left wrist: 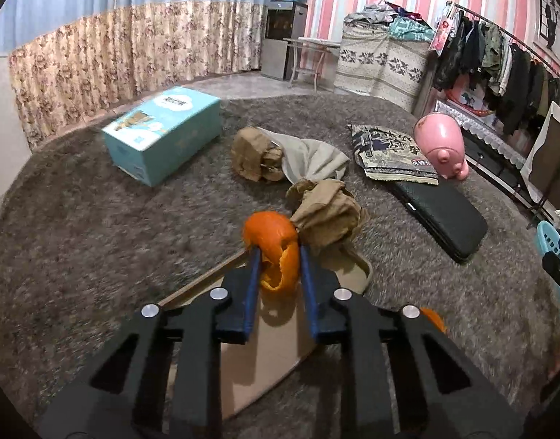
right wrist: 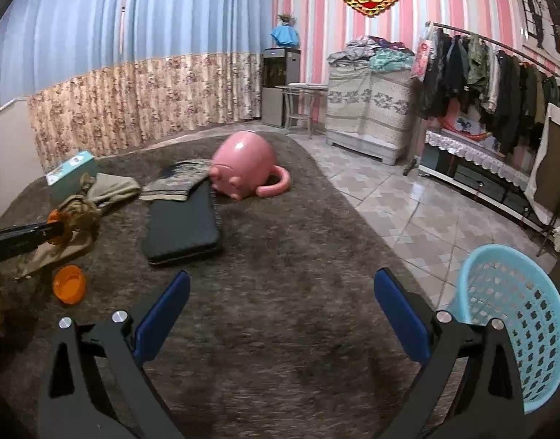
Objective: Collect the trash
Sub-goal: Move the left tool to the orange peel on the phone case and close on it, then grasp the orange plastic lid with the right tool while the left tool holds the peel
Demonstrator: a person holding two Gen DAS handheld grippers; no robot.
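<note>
A curled orange peel point(left wrist: 271, 241) is pinched between the blue pads of my left gripper point(left wrist: 279, 252), just above a flat cardboard sheet point(left wrist: 265, 351) on the grey carpet. Crumpled brown paper point(left wrist: 327, 216) lies right behind the peel, and another brown wad point(left wrist: 256, 157) sits farther back beside a pale cloth. A second orange peel point(right wrist: 70, 284) rests on the carpet at the left of the right wrist view. My right gripper point(right wrist: 282, 292) hangs open over bare carpet, nothing between its fingers. A light blue plastic basket point(right wrist: 517, 314) stands just right of it.
A teal carton point(left wrist: 163, 133) sits back left on the carpet. A pink pig-shaped toy point(left wrist: 442, 142), a patterned cloth point(left wrist: 393, 153) and a black pad point(left wrist: 444, 212) lie to the right. Tiled floor point(right wrist: 408, 197) and a clothes rack point(right wrist: 499, 73) border the carpet's right side.
</note>
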